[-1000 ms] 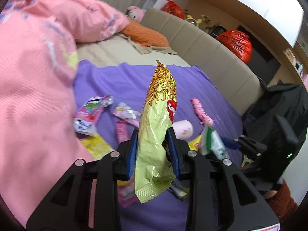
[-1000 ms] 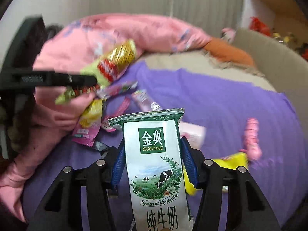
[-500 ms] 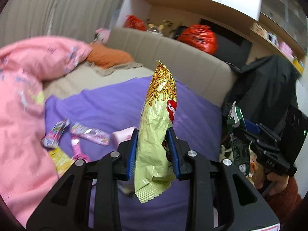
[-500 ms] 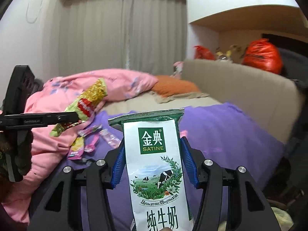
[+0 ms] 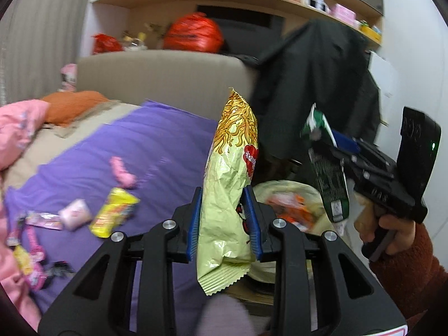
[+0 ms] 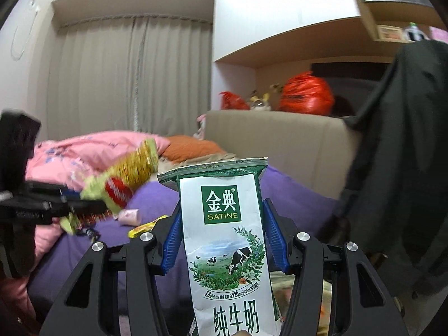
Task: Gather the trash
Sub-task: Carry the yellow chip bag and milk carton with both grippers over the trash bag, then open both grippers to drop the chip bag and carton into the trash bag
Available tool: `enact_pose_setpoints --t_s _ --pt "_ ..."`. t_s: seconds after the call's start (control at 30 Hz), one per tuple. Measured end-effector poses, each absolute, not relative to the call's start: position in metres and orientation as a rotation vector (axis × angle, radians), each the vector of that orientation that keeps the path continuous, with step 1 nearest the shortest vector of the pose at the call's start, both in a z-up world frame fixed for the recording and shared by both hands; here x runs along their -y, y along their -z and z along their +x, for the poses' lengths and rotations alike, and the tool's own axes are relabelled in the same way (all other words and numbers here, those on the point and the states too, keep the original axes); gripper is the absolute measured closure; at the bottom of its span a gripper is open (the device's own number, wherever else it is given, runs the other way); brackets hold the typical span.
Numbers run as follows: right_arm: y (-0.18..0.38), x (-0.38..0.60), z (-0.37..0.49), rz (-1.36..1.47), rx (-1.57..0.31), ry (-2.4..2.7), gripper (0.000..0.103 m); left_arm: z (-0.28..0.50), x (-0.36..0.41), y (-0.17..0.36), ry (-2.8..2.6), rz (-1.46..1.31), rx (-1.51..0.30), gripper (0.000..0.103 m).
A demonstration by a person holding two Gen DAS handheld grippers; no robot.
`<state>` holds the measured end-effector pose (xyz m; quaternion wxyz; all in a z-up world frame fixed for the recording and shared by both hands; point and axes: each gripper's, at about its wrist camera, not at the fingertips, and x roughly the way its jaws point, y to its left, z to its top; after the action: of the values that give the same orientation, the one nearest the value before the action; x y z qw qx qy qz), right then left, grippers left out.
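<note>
Yellow-green noodle-print snack bag (image 5: 229, 196), green-white milk carton (image 6: 226, 232), purple blanket (image 5: 156, 151)

Two claws (image 5: 224, 224) (image 6: 221, 240), one noodle packet (image 5: 229, 196), one milk carton (image 6: 226, 240), two red bags (image 5: 193, 32) (image 5: 106, 43), one black coat (image 5: 316, 84).

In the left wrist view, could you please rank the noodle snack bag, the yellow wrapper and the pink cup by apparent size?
1. noodle snack bag, though it is nearest the camera, which enlarges it
2. yellow wrapper
3. pink cup

Both wrist views look close along their fingers, sharing the purple bedspread (image 5: 156, 140) beyond.
</note>
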<state>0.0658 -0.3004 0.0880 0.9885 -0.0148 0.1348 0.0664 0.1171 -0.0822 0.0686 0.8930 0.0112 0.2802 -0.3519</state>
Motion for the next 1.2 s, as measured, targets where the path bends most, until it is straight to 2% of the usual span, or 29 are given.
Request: enact_pose_setpoints --t_s 0.27,0.47,0.63,0.87,1.2 --pt "-0.088 0.369 0.027 0.032 -0.215 0.000 0.052 0.125 0.185 -0.013 1.000 0.034 -0.795 0.075" --pt "-0.076 0.396 0.037 0.106 -0.196 0.027 0.052 0.146 0.250 0.044 0.978 0.121 -0.919 0.075" --pt "-0.047 0.397 0.085 0.147 -0.250 0.010 0.052 0.157 0.258 0.070 0.955 0.153 -0.974 0.075" --pt "-0.004 0.410 0.133 0.214 -0.402 0.019 0.052 0.169 0.246 0.078 0.980 0.130 -0.986 0.075" --pt "0.027 0.425 0.115 0.259 -0.490 0.046 0.052 0.164 0.250 0.078 0.990 0.128 -0.988 0.075"
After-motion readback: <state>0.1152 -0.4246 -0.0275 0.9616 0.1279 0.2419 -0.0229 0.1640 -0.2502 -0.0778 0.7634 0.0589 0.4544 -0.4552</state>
